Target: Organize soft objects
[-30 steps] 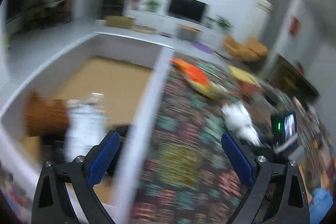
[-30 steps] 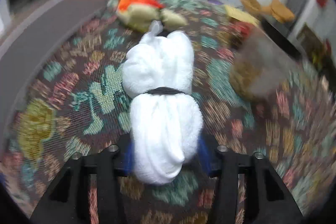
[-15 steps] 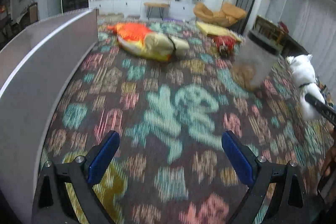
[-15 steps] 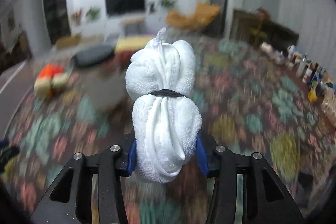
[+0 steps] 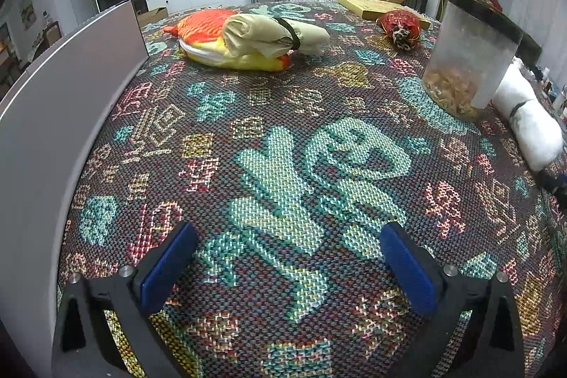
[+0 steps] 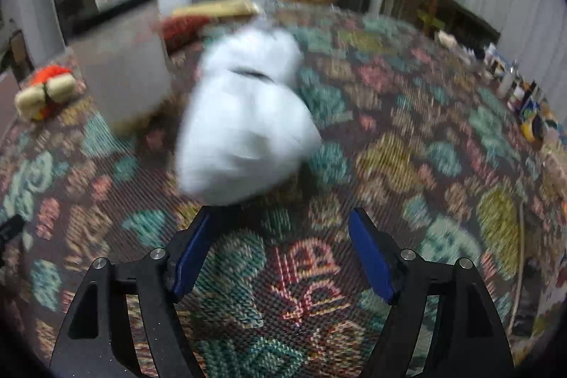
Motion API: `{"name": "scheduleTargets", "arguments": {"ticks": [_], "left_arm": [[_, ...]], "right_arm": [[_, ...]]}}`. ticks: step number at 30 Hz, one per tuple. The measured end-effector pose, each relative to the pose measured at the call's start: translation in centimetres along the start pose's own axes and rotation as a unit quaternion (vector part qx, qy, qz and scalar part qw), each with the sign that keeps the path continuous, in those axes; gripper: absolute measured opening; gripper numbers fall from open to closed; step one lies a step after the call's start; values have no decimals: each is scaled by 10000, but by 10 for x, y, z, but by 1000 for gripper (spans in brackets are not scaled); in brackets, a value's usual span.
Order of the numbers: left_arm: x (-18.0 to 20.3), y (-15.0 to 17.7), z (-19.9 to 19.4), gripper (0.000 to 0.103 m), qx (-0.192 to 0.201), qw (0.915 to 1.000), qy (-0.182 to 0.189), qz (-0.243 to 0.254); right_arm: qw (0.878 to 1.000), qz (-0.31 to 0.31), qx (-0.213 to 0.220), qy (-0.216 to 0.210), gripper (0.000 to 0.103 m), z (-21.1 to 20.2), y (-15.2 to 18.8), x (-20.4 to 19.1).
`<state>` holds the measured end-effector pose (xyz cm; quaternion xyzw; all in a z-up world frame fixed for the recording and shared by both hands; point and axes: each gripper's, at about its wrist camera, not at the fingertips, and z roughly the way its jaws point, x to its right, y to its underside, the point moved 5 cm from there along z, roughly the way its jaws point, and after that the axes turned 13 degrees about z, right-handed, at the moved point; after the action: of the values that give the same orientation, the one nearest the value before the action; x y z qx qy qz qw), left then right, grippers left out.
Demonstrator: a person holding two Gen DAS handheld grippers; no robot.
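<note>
A white rolled towel bundle [image 6: 244,126] tied with a black band lies blurred on the patterned cloth just ahead of my right gripper [image 6: 280,247]. That gripper's jaws are opening and nothing is between the blue pads. In the left wrist view the same white bundle [image 5: 528,119] rests at the right edge beside a frosted jar [image 5: 471,59]. My left gripper [image 5: 287,254] hovers low over the cloth, its jaws still opening, with nothing between them. An orange and yellow plush with a beige tied roll [image 5: 248,38] lies far ahead.
A grey box wall [image 5: 60,116] runs along the left of the cloth. A red bundle [image 5: 400,23] and a yellow flat cushion [image 5: 372,4] lie at the far end. Small bottles and packets [image 6: 517,94] line the right edge.
The right gripper let go of the white bundle, which dropped onto the cloth beside the jar. The left gripper swung away from the box and came down over the patterned cloth.
</note>
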<state>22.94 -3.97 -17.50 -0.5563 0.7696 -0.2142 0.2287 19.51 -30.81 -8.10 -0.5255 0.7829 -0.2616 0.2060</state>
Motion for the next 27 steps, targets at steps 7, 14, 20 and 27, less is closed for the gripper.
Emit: {"name": "scheduleTargets", "arguments": {"ticks": [7, 14, 20, 27], "left_arm": [[-3, 1, -1, 103, 9, 10000, 19, -27], [-2, -2, 3, 103, 7, 10000, 11, -22], [-2, -2, 4, 103, 5, 10000, 3, -17], [-2, -2, 4, 103, 6, 10000, 1, -16]], "right_arm": [[9993, 332, -42, -145, 90, 1, -2, 18], [9993, 340, -52, -154, 90, -7, -1, 18], [9993, 338, -53, -153, 90, -7, -1, 18], [9993, 341, -53, -156, 90, -7, -1, 18]]}}
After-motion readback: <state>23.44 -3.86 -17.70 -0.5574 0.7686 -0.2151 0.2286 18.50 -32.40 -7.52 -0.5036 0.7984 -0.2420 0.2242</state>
